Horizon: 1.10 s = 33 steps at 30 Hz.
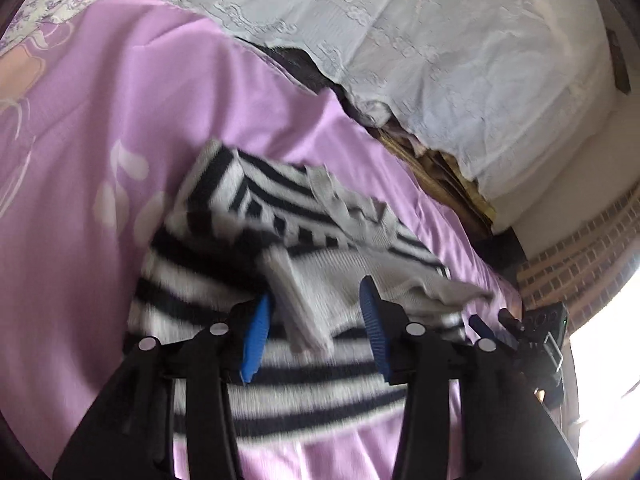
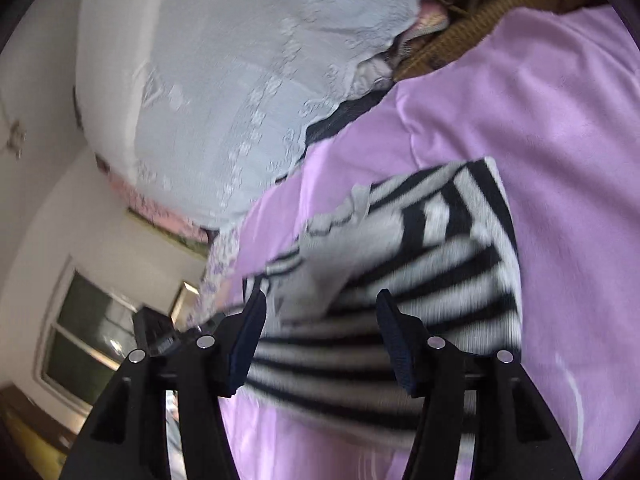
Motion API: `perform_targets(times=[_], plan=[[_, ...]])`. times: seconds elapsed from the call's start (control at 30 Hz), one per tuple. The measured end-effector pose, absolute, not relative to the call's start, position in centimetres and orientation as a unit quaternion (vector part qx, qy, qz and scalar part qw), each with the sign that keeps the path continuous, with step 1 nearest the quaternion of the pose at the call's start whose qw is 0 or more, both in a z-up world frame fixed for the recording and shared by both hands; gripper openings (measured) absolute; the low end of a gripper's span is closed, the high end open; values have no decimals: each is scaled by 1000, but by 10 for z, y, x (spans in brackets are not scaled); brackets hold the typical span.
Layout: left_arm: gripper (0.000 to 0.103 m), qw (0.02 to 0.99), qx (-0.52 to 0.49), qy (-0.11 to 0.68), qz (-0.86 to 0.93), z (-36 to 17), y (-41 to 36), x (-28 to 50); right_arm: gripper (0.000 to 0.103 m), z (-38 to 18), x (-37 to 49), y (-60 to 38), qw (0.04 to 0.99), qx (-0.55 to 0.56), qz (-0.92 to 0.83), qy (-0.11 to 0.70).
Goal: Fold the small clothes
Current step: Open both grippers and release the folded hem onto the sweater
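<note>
A small black-and-white striped knit garment (image 1: 280, 240) lies partly folded on the purple bedsheet (image 1: 120, 120); it also shows in the right wrist view (image 2: 420, 260). My left gripper (image 1: 316, 304) is open just above the garment's near part, a grey cuff between its blue pads (image 1: 256, 328), not clamped. My right gripper (image 2: 320, 308) is open over the garment's near edge, empty. The other gripper (image 1: 516, 328) shows at the right of the left wrist view. Both views are motion blurred.
A pale lace-patterned cover (image 1: 400, 40) drapes over a heap at the back, with brown woven material (image 1: 440, 172) under it. A brick-patterned wall (image 1: 580, 256) and bright window are at right. A window (image 2: 88, 340) shows left in the right wrist view.
</note>
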State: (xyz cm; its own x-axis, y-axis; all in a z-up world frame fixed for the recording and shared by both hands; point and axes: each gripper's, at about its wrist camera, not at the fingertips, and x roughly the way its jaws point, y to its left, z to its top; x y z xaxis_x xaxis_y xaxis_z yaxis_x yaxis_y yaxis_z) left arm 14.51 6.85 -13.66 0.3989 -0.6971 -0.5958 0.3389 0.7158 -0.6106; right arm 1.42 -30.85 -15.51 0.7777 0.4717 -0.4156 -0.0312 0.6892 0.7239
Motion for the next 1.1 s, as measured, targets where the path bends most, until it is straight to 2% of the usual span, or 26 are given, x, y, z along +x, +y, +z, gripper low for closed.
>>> perform_targets(times=[0.07,0.13,0.23,0.4,0.47,0.53,0.63,0.7,0.8,0.93,1.0,1.07,1.1], plan=[[42,808,-177,452,-335,-136,67,131,54,-156,5,-295,881,321,137,321],[42,811,-145,451,-344,-134,63,119,42,-158,1,-286,888,285,127,339],[42,820,-65,451,-346,-136,53,104,31,-162,8,-269,900,220,97,362],[43,839,20,459,-293,-144,20,133,28,-164,49,-244,906,128,64,398],[48,852,43,454,-257,-140,0,161,28,-163,75,-240,904,117,56,406],[55,868,25,445,-218,-132,-3,186,26,-158,107,-248,907,144,40,393],[56,859,-135,459,-180,-123,22,229,25,-160,126,-281,895,269,14,356],[57,846,-190,463,-183,-123,31,229,28,-166,120,-287,888,310,23,340],[71,872,-126,432,-192,-116,18,205,28,-171,107,-284,897,292,16,331],[72,885,-21,424,-191,-127,-16,200,28,-172,109,-291,892,315,24,324],[73,884,-6,440,-156,-137,-22,216,27,-179,112,-303,882,340,14,326],[73,864,-46,475,-159,-152,-15,242,12,-201,116,-329,849,417,17,324],[73,861,-66,478,-163,-157,-9,251,0,-208,116,-338,838,443,18,318]])
